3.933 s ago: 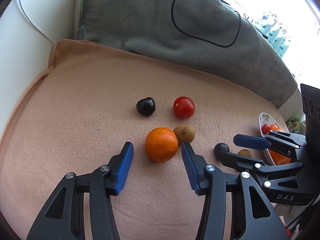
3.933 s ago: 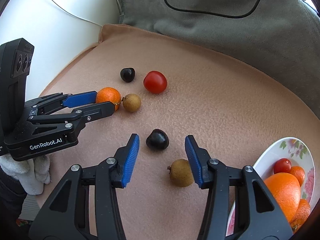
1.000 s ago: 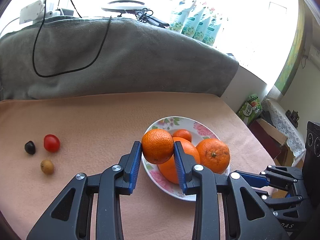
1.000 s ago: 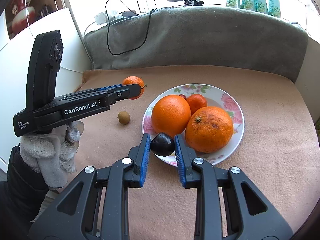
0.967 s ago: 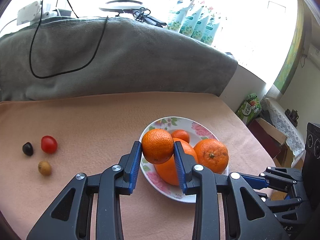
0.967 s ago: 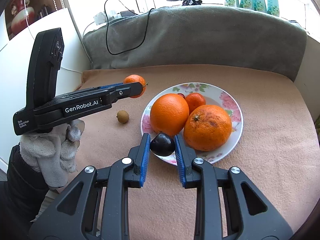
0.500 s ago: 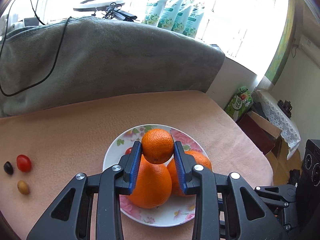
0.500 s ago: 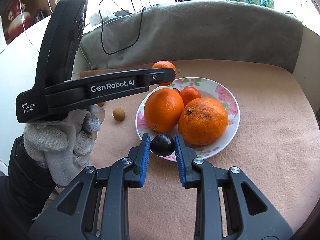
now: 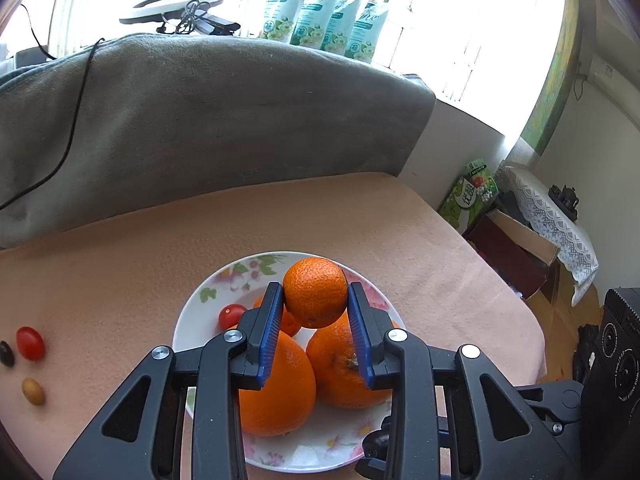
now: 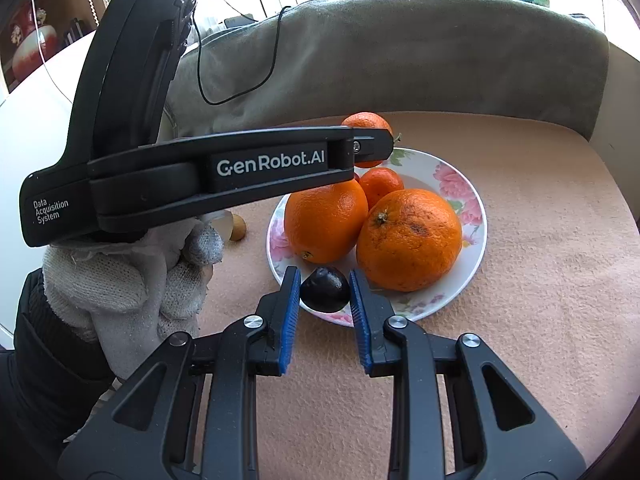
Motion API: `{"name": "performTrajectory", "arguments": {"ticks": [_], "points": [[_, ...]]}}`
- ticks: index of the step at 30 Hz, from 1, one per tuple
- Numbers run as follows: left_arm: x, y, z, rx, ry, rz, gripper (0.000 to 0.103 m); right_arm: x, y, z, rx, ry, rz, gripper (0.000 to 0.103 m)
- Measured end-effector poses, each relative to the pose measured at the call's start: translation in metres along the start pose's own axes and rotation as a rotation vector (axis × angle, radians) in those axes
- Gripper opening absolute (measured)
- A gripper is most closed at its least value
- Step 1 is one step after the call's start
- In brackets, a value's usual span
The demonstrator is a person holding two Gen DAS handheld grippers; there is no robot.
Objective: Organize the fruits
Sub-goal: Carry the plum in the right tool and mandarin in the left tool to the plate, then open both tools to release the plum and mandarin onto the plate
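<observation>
My left gripper (image 9: 315,300) is shut on a small orange (image 9: 315,297) and holds it above the floral plate (image 9: 188,320). The plate holds two big oranges (image 9: 276,388), a smaller mandarin and a cherry tomato (image 9: 231,315). My right gripper (image 10: 324,289) is shut on a dark plum (image 10: 324,289) at the plate's near rim (image 10: 476,248), low over it. In the right wrist view the left gripper's arm (image 10: 192,176) crosses over the plate with the small orange (image 10: 366,123) at its tip.
A red tomato (image 9: 29,343), a dark fruit (image 9: 6,354) and a brown kiwi-like fruit (image 9: 33,391) lie on the peach cloth at far left. A grey cushion (image 9: 200,120) runs along the back. The cloth's edge drops off at right, with boxes beyond.
My left gripper has carried the small orange further over the plate, above the big oranges. My right gripper has held the plum at the plate's near rim.
</observation>
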State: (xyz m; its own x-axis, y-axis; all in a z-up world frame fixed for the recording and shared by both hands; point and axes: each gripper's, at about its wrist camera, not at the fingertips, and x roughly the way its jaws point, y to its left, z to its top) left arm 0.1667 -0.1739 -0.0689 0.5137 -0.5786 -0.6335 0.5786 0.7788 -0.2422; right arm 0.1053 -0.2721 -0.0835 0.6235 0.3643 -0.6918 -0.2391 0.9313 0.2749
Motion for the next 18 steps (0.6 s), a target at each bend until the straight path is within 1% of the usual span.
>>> {"name": "performTrajectory", "arguments": {"ticks": [12,13,14,15,16,17,18], "points": [[0.0009,-0.0035,0.0033,0.001,-0.006,0.014,0.031,0.0007,-0.0009,0.0015,0.008,-0.008,-0.008,0.026],[0.0005,-0.0039,0.004,0.002,-0.009,0.012,0.034,0.0008,-0.0008,0.0014,0.009,-0.007,-0.007,0.027],[0.0003,-0.0047,0.0047,0.003,-0.012,0.01,0.038,0.0006,-0.0007,0.0007,0.008,-0.006,-0.006,0.03],[-0.0002,-0.0052,0.0053,0.004,-0.015,0.01,0.045,0.0004,-0.0007,0.0008,0.007,-0.006,-0.008,0.036],[-0.0006,-0.006,0.0059,0.007,-0.016,0.009,0.047,-0.0003,-0.0003,0.0004,0.005,-0.01,-0.011,0.048],[-0.001,-0.0067,0.0065,0.01,-0.018,0.01,0.047,-0.0013,0.0001,0.0001,0.004,-0.017,-0.014,0.056],[-0.0013,-0.0073,0.0069,0.012,-0.02,0.011,0.047,-0.0028,0.0004,-0.0002,0.005,-0.024,-0.014,0.057]]}}
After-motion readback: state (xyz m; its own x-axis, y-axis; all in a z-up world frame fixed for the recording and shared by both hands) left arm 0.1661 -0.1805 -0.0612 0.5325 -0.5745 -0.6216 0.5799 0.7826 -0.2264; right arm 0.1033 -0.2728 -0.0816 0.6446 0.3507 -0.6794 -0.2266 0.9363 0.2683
